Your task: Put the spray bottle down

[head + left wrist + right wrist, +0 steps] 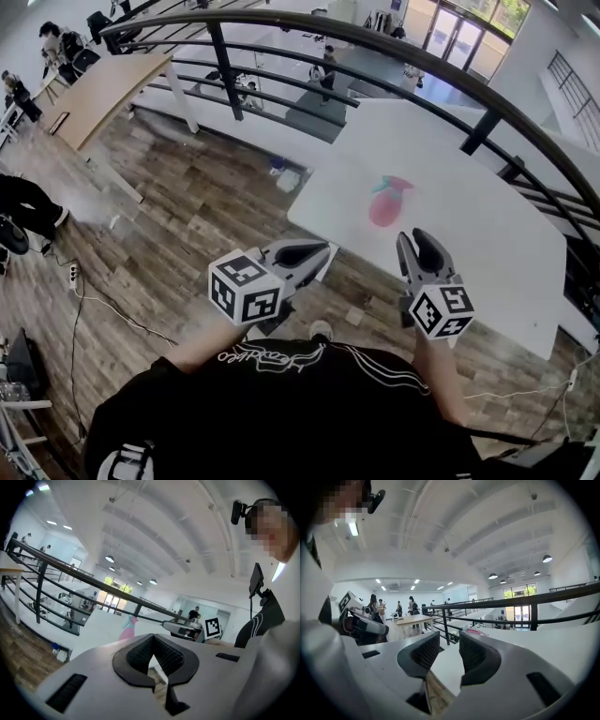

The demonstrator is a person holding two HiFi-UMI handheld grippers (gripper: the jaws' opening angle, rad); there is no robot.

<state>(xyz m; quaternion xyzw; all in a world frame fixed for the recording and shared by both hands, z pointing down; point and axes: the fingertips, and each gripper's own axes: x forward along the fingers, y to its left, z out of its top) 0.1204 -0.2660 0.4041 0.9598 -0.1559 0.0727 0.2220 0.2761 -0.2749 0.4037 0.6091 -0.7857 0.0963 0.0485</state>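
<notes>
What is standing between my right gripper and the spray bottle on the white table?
Nothing visible. Only bare white table lies between the right gripper, whose jaws are apart and empty, and the spray bottle resting on the tabletop.

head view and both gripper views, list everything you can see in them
spray bottle: one, pink-red with a teal top, on the white table, ahead of both grippers, nothing touching it
white table: one, white, right of centre, next to the railing
railing: one, black, curving behind the white table
wooden table: one, light wood with white legs, upper left
floor: dark brown wood planks, left and centre
people: a few, dark clothes, far upper left; count unclear
black top: one, black with white trim, the person's own, bottom of head view
left gripper: one, grey, fingers together, empty, low centre
right gripper: one, grey, fingers slightly apart, empty, low right
</notes>
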